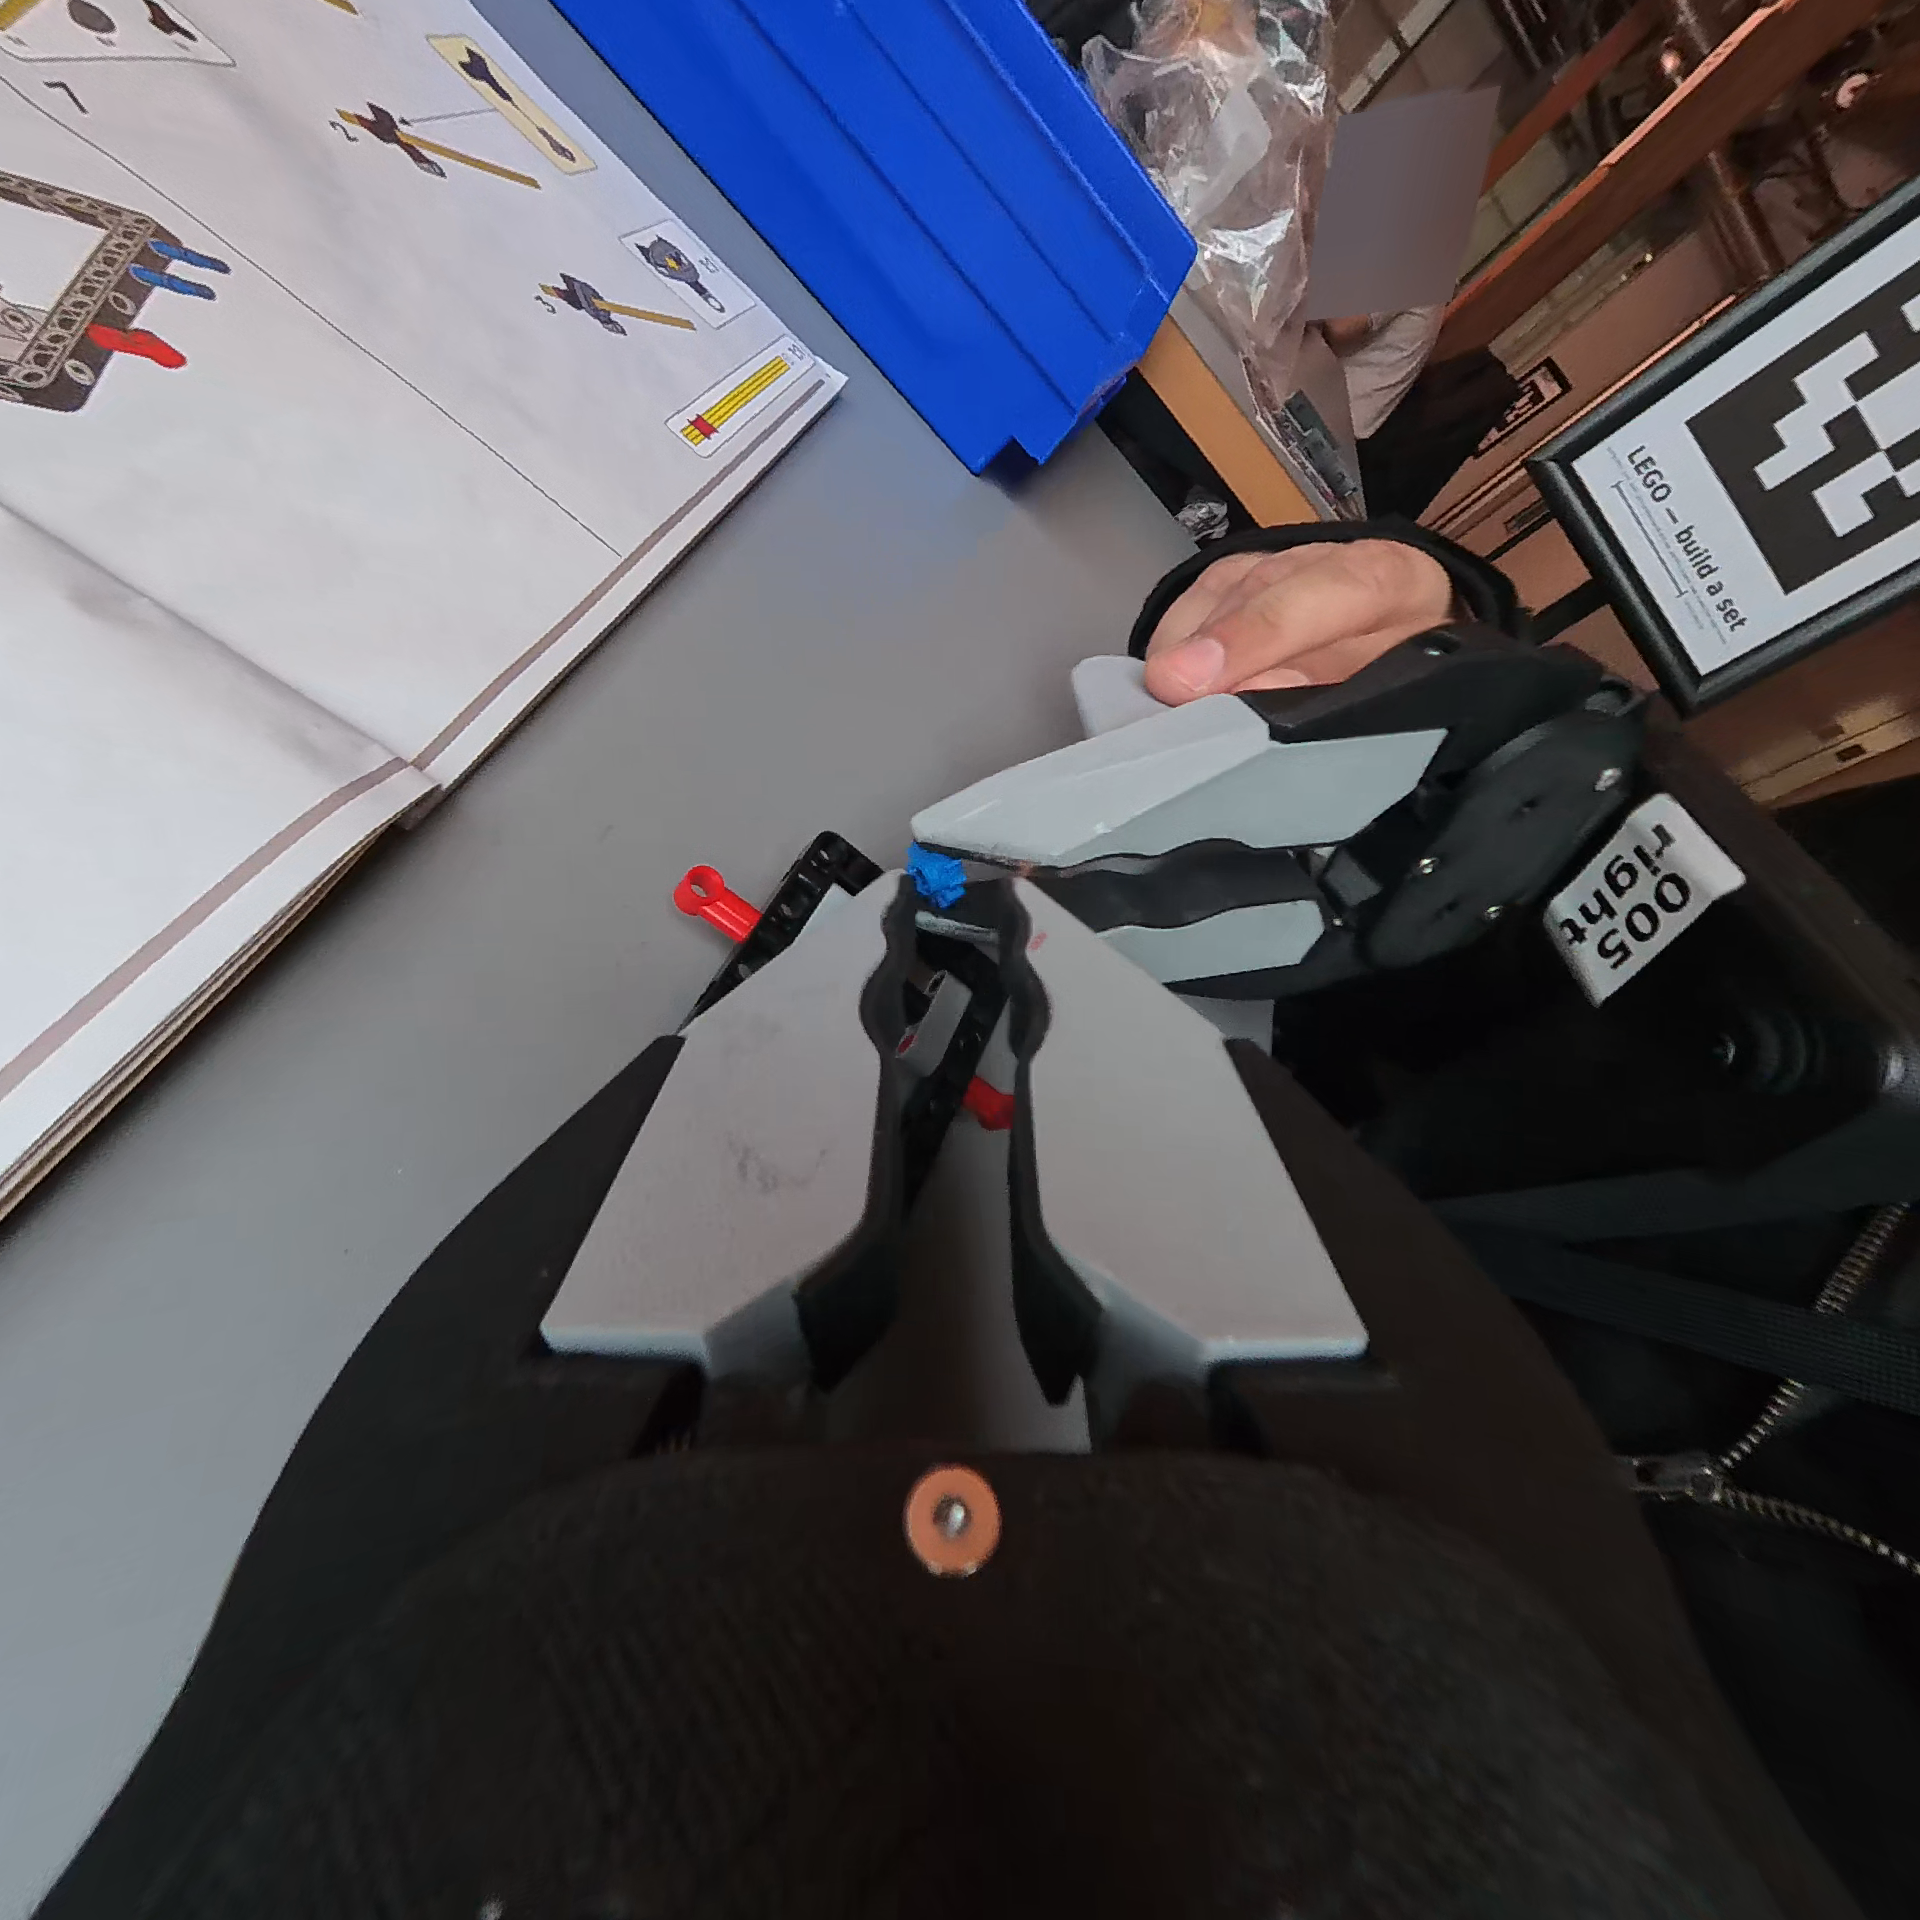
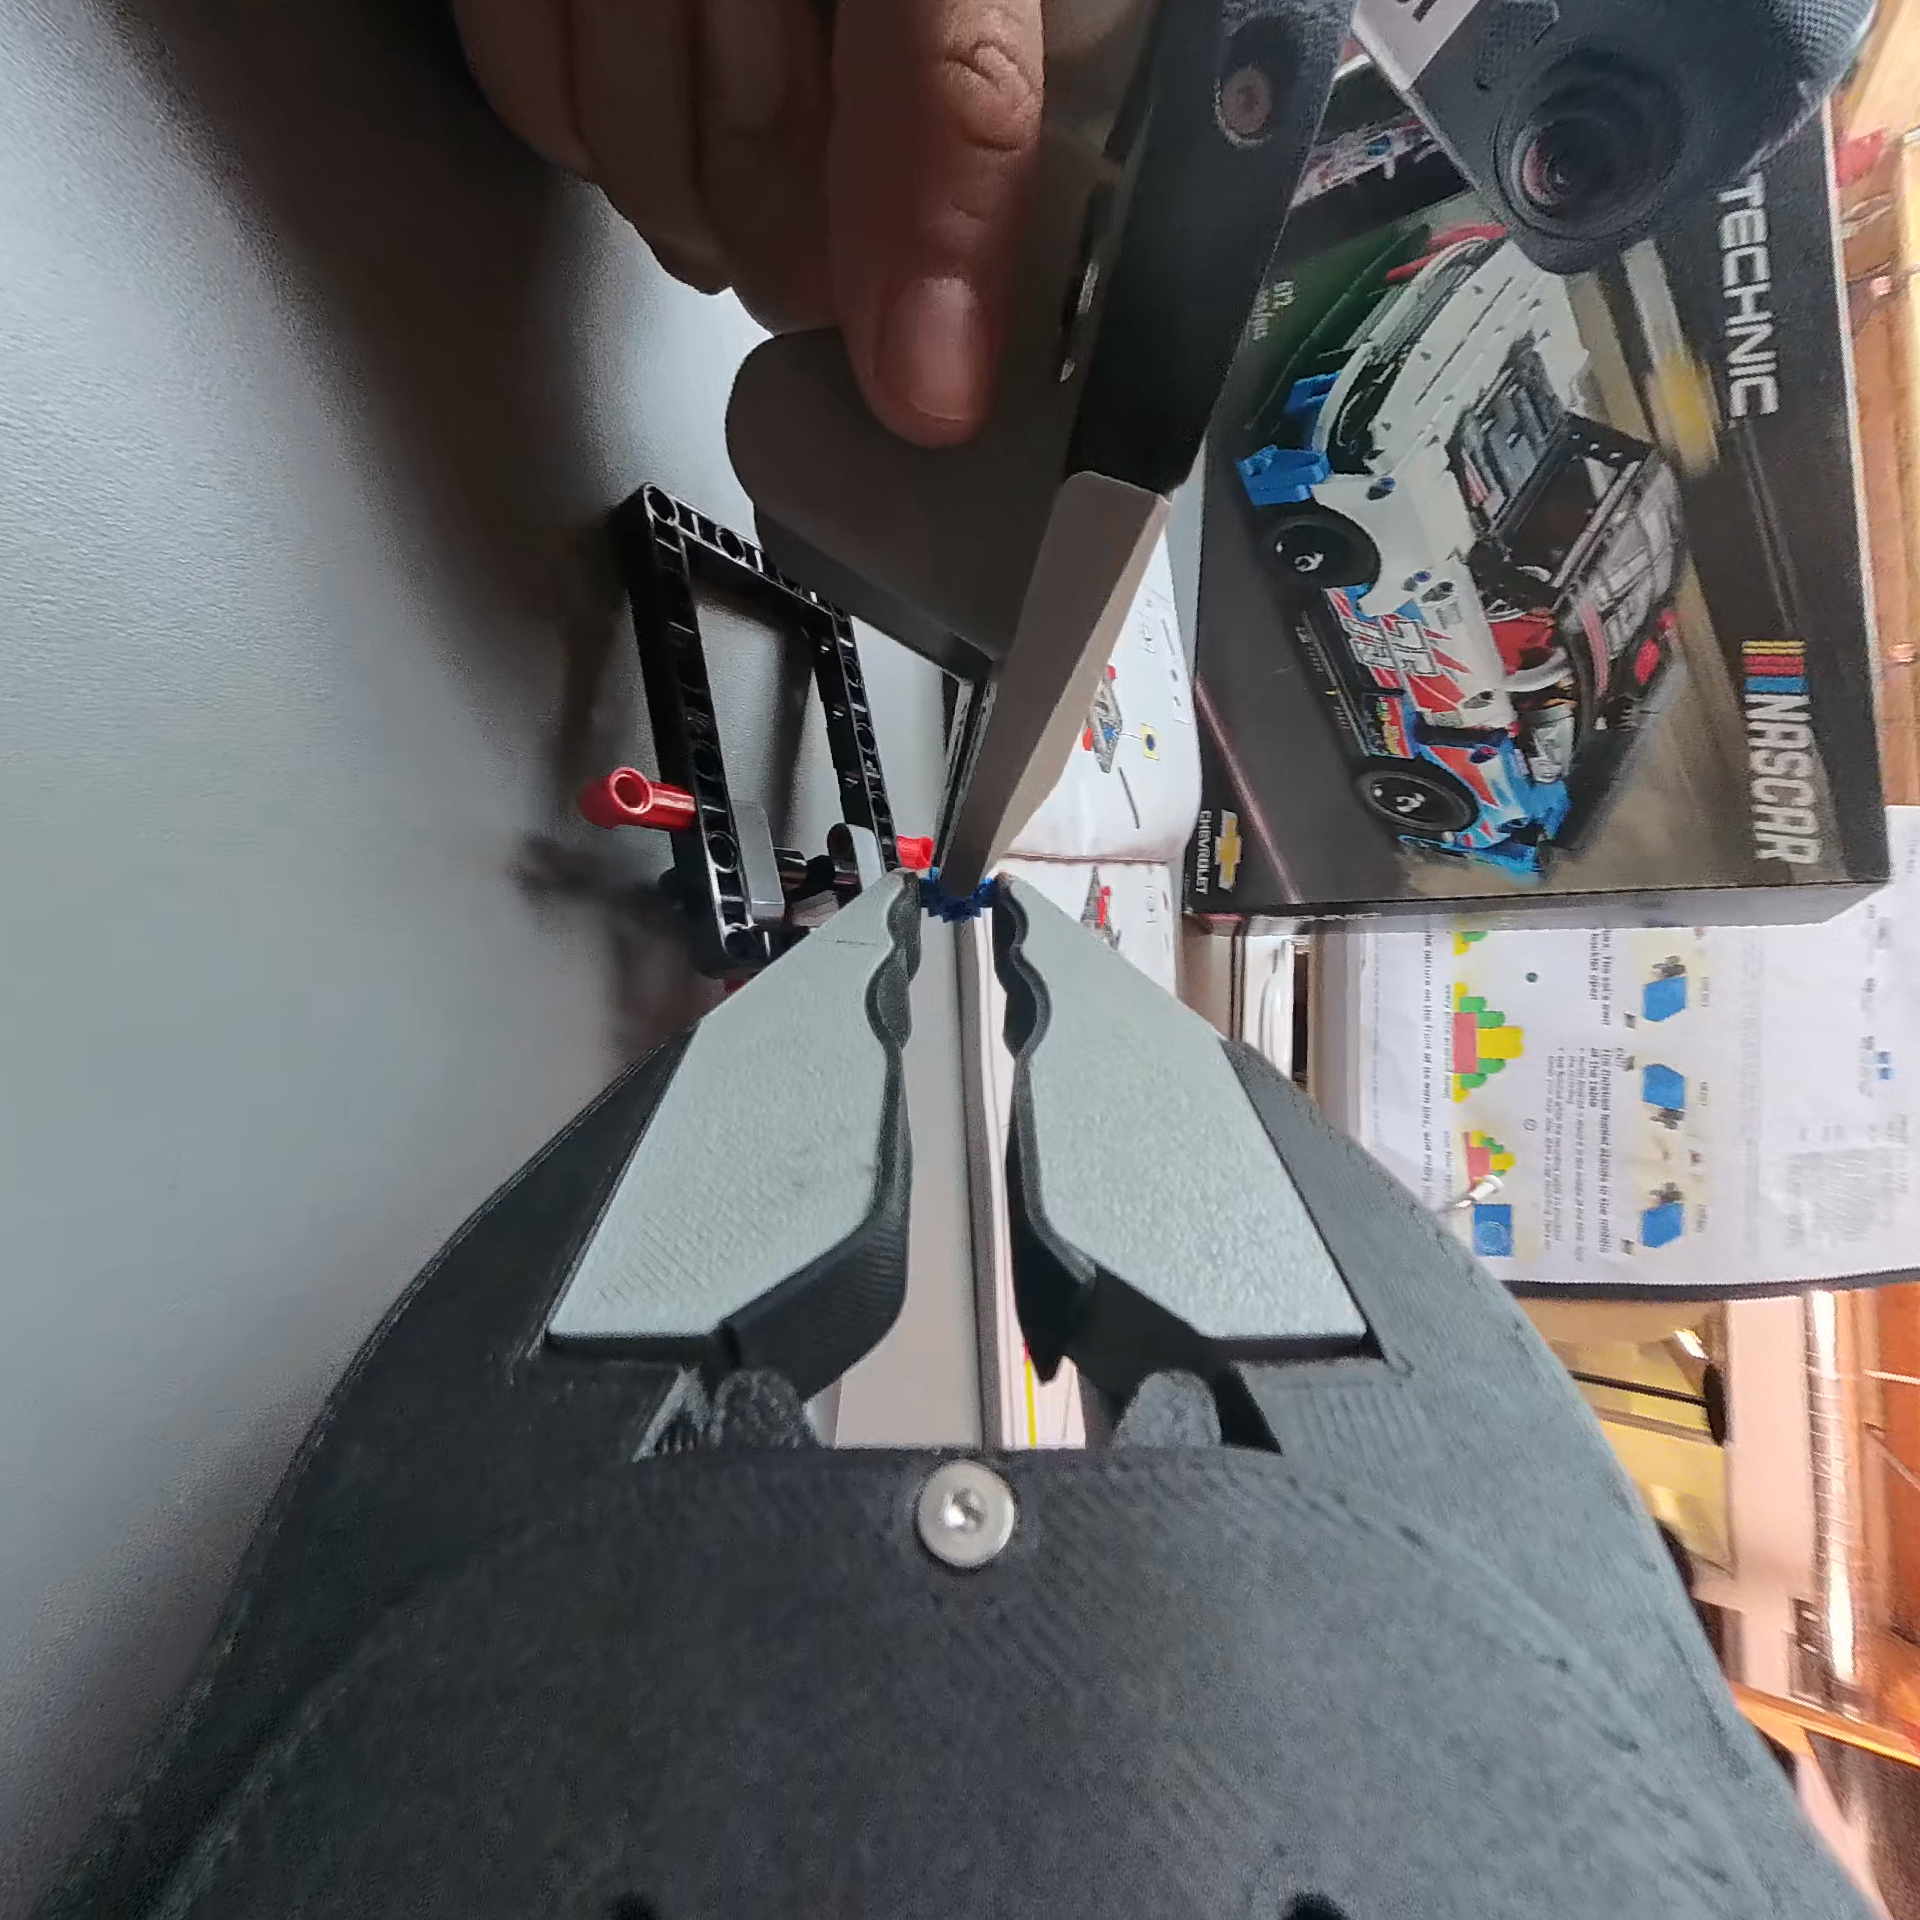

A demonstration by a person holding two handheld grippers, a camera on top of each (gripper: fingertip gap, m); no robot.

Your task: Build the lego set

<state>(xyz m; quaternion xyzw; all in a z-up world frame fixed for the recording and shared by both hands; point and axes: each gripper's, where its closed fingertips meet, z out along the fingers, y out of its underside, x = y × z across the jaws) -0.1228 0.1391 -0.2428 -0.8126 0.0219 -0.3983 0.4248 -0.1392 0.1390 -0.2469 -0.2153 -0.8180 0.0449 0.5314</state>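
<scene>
A black rectangular Lego frame [image 2: 686, 665] lies on the grey table, with a red pin [image 2: 634, 800] sticking out of one side and another red pin [image 2: 914, 852] on the opposite side. My left gripper [image 1: 951, 904] is shut on one beam of the frame [image 1: 935, 1091]; the red pins show there too [image 1: 712, 904]. My right gripper [image 2: 956, 894] is shut on a small blue pin [image 2: 954, 902] and holds it against the frame's end, right at the left gripper's tips [image 2: 966, 842]. In the left wrist view the right gripper [image 1: 928, 878] comes in from the right with the blue pin [image 1: 940, 876].
An open instruction booklet [image 1: 312, 468] lies at the left, a blue bin [image 1: 935, 208] behind it. A framed sign [image 1: 1766, 447] stands at the right. The Lego box [image 2: 1558, 520] and a printed sheet [image 2: 1610, 1091] lie beyond the frame. A hand [image 1: 1299, 613] holds the right gripper. Both grippers' tips are close together, under 4 cm apart.
</scene>
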